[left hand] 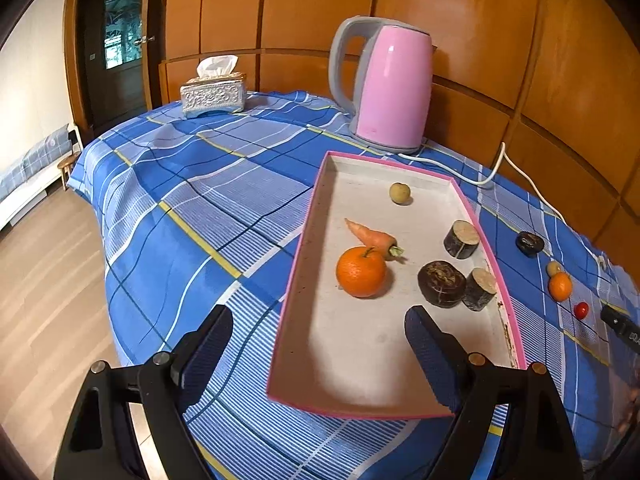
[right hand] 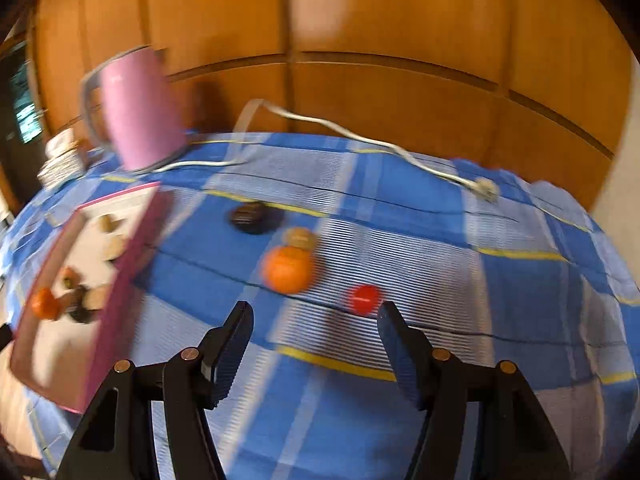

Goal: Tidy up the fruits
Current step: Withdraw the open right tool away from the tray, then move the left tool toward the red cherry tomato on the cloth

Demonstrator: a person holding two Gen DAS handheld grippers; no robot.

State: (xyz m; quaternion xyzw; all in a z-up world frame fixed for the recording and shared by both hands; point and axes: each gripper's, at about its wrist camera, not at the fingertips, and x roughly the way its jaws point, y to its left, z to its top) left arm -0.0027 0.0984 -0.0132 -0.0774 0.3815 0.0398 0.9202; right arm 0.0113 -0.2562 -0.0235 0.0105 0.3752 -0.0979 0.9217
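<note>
Hovering over pink tray (left hand: 486, 248) w/ orange (left hand: 361, 271) inside, left gripper (left hand: 318, 350) gapes, empty. Right gripper (right hand: 314, 342) spread, nothing held, near red tomato (right hand: 363, 299).

Orange-brown wood panels (left hand: 460, 12) line the wall behind the surface. At left, a dark glazed door (left hand: 116, 44), a white wall (left hand: 28, 92), pale plank floor (left hand: 44, 272) and a small stool (left hand: 67, 165).

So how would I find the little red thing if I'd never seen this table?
Start at the pink-rimmed tray on the blue checked tablecloth and look at the cloth on the tray's far side from the tissue box. Four small things lie loose there in a row. The red one is the smallest and the only red one, next to a small orange fruit.
</note>
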